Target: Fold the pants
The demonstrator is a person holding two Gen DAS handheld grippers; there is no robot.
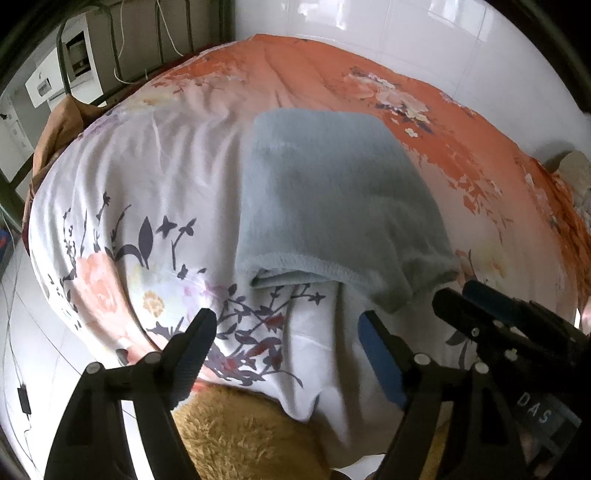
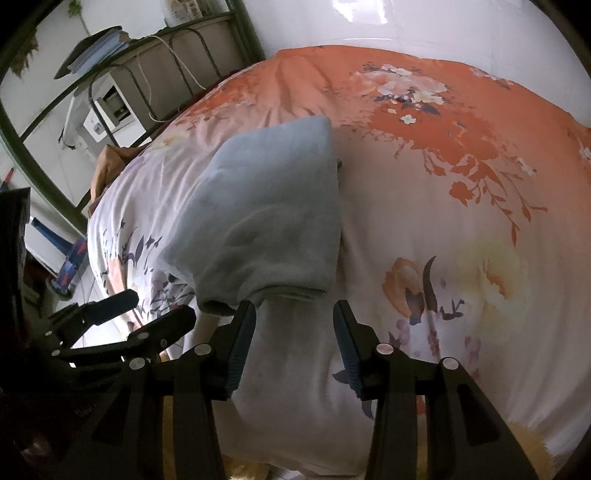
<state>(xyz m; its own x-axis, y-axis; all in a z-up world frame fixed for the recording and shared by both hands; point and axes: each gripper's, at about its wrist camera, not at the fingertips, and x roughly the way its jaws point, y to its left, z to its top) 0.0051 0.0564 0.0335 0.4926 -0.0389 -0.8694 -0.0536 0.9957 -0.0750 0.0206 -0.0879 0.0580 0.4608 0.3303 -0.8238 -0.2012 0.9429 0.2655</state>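
The light blue-grey pants (image 1: pixel 332 199) lie folded into a compact rectangle on the floral bedspread (image 1: pixel 155 184), hemmed edge toward me. My left gripper (image 1: pixel 288 332) is open and empty, held just short of the near hem. The right gripper (image 1: pixel 454 299) shows at the lower right of the left wrist view, beside the pants' near right corner. In the right wrist view the pants (image 2: pixel 266 214) lie ahead and slightly left. My right gripper (image 2: pixel 293 325) is open and empty, just before the near folded edge. The left gripper (image 2: pixel 147 306) shows at the lower left there, open.
The orange and white bedspread (image 2: pixel 443 221) covers the bed. A tan fluffy blanket (image 1: pixel 240 432) hangs at the near edge. A green metal bed frame (image 2: pixel 40 147) and white cabinets (image 1: pixel 77 70) stand to the left. A white tiled wall (image 2: pixel 406 26) lies beyond.
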